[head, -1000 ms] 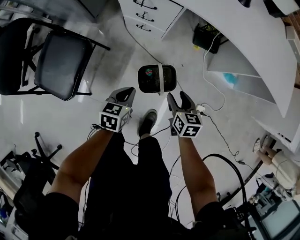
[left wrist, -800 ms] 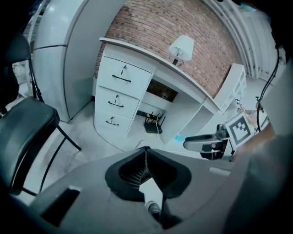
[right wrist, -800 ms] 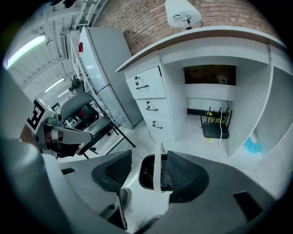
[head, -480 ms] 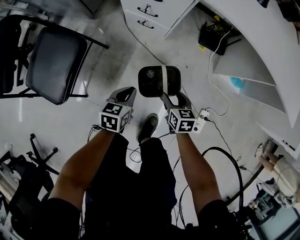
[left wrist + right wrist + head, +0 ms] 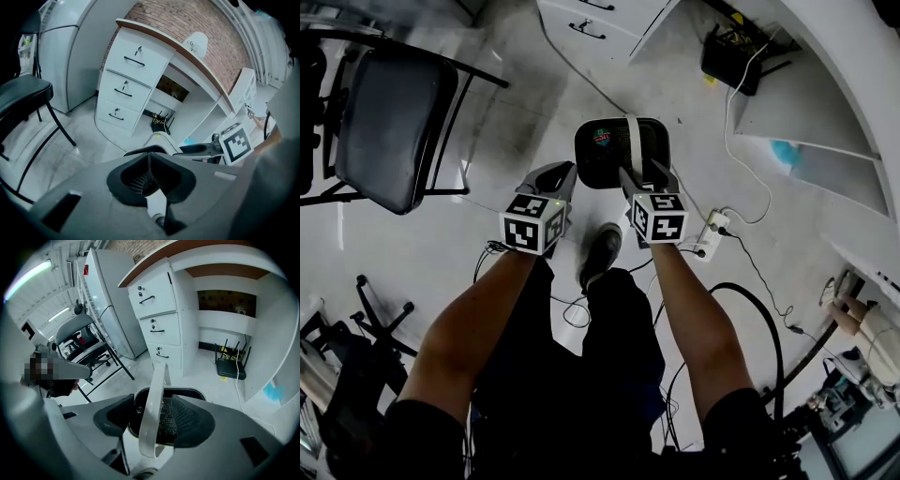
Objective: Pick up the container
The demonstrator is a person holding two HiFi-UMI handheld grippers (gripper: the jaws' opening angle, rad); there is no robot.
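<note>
Grey floor [image 5: 516,112] lies open left of the container [image 5: 602,161], with a chair [image 5: 384,122] far left, drawers [image 5: 600,19] behind and cables [image 5: 741,211] to the right. The right gripper [image 5: 642,176] has just been opening its jaws, which stand apart astride the upright white handle [image 5: 633,141] without pressing it. The left gripper [image 5: 561,173], jaws together, hangs beside the left rim. A round sticker [image 5: 600,142] inside is unreadable.

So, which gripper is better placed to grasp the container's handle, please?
The right gripper: its open jaws straddle the white handle of the container; the left gripper is shut, beside it.

Bare floor [image 5: 520,131] around container [image 5: 602,161] (chair [image 5: 389,122] well apart)
</note>
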